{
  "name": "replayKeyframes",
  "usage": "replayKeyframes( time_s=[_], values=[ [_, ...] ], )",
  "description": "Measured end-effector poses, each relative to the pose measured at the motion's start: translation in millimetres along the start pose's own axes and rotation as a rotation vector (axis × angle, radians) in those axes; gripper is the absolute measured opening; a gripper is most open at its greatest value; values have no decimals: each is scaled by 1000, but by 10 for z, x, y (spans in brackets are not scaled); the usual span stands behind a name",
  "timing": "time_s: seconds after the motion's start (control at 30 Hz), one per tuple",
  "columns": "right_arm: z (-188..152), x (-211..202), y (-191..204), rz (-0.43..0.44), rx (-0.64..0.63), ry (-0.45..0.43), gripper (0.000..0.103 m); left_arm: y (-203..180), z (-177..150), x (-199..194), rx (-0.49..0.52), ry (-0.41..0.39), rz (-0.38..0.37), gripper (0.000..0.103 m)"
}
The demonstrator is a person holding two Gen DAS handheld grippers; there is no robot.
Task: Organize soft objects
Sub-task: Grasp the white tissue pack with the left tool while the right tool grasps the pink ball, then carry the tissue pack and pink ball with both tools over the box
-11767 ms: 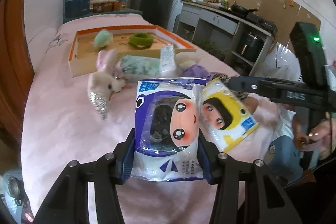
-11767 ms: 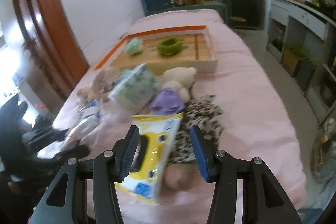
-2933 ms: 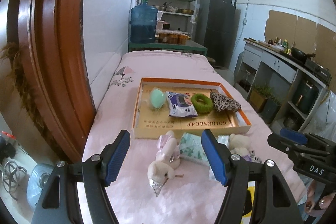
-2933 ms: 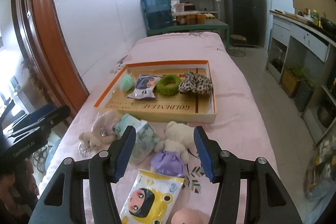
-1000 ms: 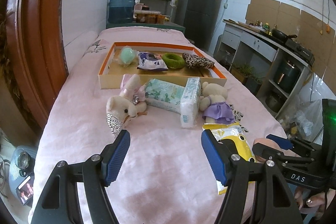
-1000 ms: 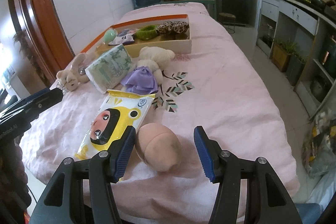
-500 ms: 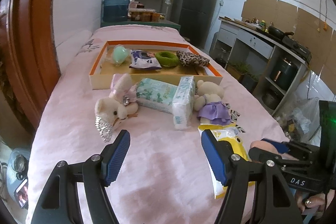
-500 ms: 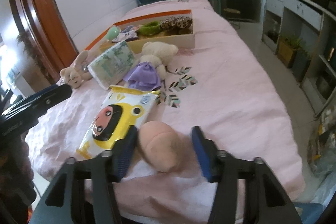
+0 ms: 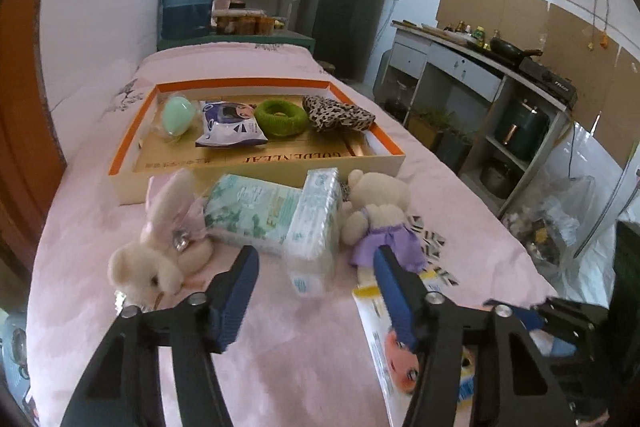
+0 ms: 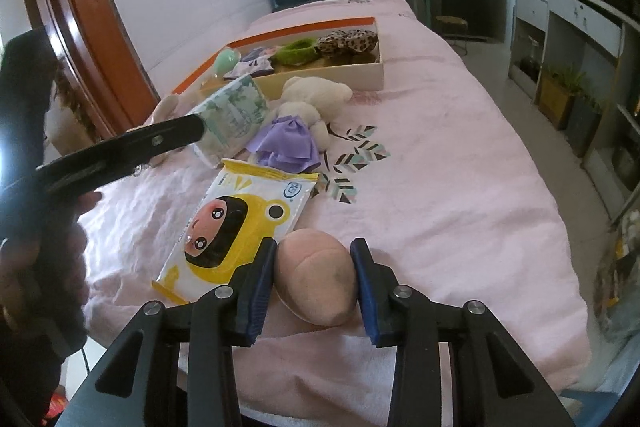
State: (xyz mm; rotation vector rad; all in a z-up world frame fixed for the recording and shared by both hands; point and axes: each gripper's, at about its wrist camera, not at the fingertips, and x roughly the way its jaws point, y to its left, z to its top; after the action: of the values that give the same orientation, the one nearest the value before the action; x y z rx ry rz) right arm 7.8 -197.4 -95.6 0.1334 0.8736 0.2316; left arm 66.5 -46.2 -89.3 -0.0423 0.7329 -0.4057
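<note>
Yellow pack [image 9: 386, 343] partly hidden behind left gripper [image 9: 316, 291], its lower edge cut off. Left jaws have just been closing, part open, holding nothing. Peach ball [image 10: 316, 281], smooth, oval, faintly smudged, lies just right of the pack. Right gripper [image 10: 314, 275] jaws have just been closing; pads press both its sides.

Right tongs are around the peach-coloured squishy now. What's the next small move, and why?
Probably lift it straight up. The right tongs have just been closing, and their blue pads now sit against both sides of the peach squishy, which lies on the pink cover beside the yellow wipes pack. The orange-rimmed tray lies further back, likely its destination.
</note>
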Motion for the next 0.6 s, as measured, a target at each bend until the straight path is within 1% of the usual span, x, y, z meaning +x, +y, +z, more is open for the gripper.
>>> replayKeyframes(
  time_s=[0.03,0.07,0.13,0.17,0.2,0.3,0.5,0.6],
  values=[
    [-1,1,-8,4,5,0,39,2,23,46,-3,5,3,50],
    [4,5,-17,7,10,0,39,8,47,100,-8,13,2,47],
    [0,4,-27,11,14,0,39,43,79,198,-33,42,-19,32],
    [3,8,-30,12,15,0,39,59,90,250,-47,59,-29,29],
    [-2,7,-29,12,14,0,39,69,94,286,-55,70,-36,24],
    [2,12,-23,11,11,-2,39,102,92,336,-73,80,-53,20],
    [12,-21,-54,29,32,-15,38,93,80,291,-75,57,-73,19],
    [48,-67,-90,34,45,-31,38,81,91,211,-75,32,-80,18]
  ],
)
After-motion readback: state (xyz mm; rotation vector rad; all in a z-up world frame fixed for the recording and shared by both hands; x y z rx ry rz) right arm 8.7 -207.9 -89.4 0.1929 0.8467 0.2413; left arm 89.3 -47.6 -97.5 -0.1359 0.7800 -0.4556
